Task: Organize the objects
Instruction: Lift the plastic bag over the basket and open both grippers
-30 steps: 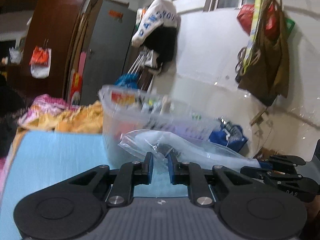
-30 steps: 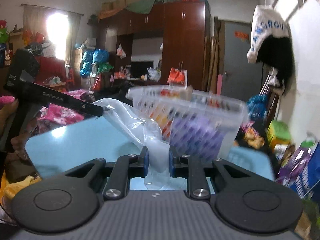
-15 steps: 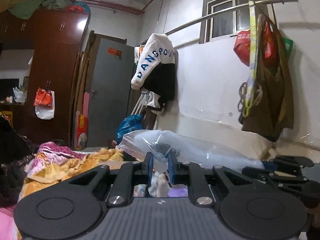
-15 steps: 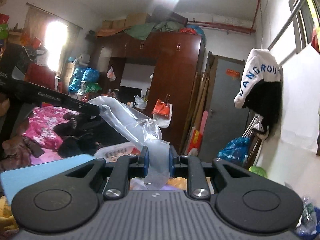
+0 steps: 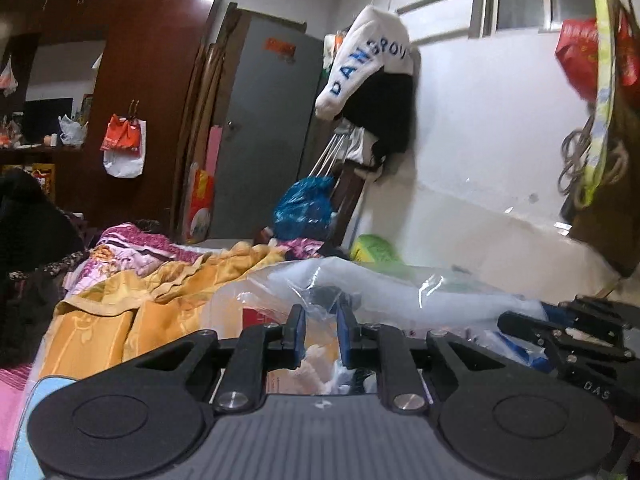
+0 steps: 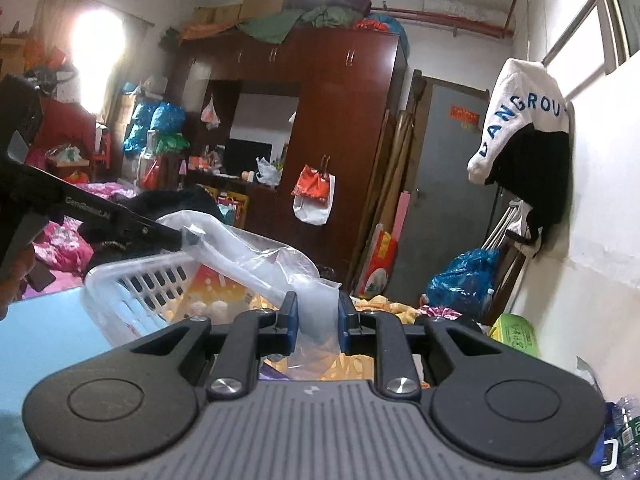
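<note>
Left claw [image 5: 321, 334] pinching the clear plastic bag [image 5: 400, 292], right claw [image 6: 317, 316] clamped on its other end, bag stretched between them over the white basket [image 6: 132, 292], which only the right view shows, contents probably packets.

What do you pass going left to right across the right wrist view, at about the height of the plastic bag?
left gripper → white basket → clear plastic bag → blue bag → green packet

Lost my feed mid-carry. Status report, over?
Left gripper and right gripper both shut on the clear plastic bag. Bag stretched between them above the white basket. Nothing blocking.
</note>
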`<state>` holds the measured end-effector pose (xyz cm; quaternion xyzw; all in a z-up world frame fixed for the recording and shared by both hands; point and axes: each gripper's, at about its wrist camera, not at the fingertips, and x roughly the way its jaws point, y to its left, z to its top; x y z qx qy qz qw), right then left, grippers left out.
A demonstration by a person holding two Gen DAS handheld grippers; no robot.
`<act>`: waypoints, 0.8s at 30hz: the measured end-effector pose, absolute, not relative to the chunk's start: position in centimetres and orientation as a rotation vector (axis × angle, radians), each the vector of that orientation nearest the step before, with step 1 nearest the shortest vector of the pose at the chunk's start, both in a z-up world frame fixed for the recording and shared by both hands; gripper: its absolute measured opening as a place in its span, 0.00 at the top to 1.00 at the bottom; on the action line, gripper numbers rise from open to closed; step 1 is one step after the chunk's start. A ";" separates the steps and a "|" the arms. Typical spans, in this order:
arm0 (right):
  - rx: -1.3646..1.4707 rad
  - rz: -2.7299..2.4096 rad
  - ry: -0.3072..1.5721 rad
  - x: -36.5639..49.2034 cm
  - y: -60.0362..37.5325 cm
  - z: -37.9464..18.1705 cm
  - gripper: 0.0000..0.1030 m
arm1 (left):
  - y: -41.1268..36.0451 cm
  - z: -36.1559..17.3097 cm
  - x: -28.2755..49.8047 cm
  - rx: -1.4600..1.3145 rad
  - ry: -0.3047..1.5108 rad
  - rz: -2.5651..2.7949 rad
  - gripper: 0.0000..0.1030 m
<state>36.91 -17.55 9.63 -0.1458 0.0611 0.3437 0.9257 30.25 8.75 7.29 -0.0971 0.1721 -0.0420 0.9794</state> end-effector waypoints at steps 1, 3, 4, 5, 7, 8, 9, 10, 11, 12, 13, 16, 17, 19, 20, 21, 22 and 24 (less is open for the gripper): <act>-0.296 0.708 0.147 37.2 -17.3 9.5 0.79 | 8.6 7.1 30.5 -0.187 0.361 -0.080 0.80; -0.299 0.697 0.183 37.7 -17.3 9.3 0.73 | 8.2 6.9 30.8 -0.163 0.379 -0.071 0.78; -0.303 0.678 0.182 37.7 -17.3 9.1 0.67 | 8.0 6.9 30.8 -0.151 0.388 -0.066 0.74; -0.298 0.657 0.178 37.5 -17.5 9.1 0.51 | 7.9 6.8 30.5 -0.137 0.391 -0.055 0.69; -0.264 0.648 0.174 36.9 -18.3 9.5 0.27 | 7.9 7.2 29.6 -0.112 0.347 -0.019 0.52; -0.249 0.639 0.152 36.3 -18.7 9.7 0.17 | 8.1 7.5 28.9 -0.107 0.313 -0.008 0.37; -0.244 0.623 0.140 36.1 -19.0 9.9 0.09 | 8.3 7.8 28.2 -0.114 0.283 -0.001 0.30; -0.240 0.606 0.149 35.7 -19.2 10.3 0.07 | 8.5 8.3 27.7 -0.122 0.269 -0.002 0.22; -0.238 0.601 0.167 35.4 -19.3 10.7 0.07 | 8.7 8.7 27.3 -0.124 0.266 -0.005 0.21; -0.235 0.602 0.175 35.3 -19.4 11.1 0.05 | 8.6 9.2 26.9 -0.115 0.268 -0.013 0.21; -0.229 0.597 0.180 35.1 -19.5 11.4 0.02 | 8.3 9.6 26.4 -0.098 0.267 -0.019 0.19; -0.181 0.597 0.216 35.0 -20.0 11.8 0.00 | 7.2 10.0 25.6 -0.056 0.259 -0.023 0.06; -0.170 0.601 0.236 34.9 -19.9 11.8 0.00 | 6.8 9.8 25.5 -0.038 0.255 -0.031 0.03; -0.185 0.605 0.276 35.2 -19.5 11.5 0.00 | 6.2 9.3 25.7 -0.009 0.269 -0.050 0.03; -0.185 0.595 0.281 35.0 -19.5 11.4 0.00 | 6.0 9.0 25.7 -0.003 0.284 -0.067 0.03; -0.170 0.589 0.280 35.1 -19.5 11.4 0.00 | 5.9 8.8 25.7 -0.009 0.299 -0.081 0.03; -0.145 0.591 0.285 35.1 -19.8 11.6 0.00 | 6.0 8.6 25.7 -0.021 0.317 -0.095 0.03; -0.087 0.602 0.319 35.5 -20.3 12.0 0.00 | 5.9 8.4 25.4 -0.023 0.330 -0.121 0.03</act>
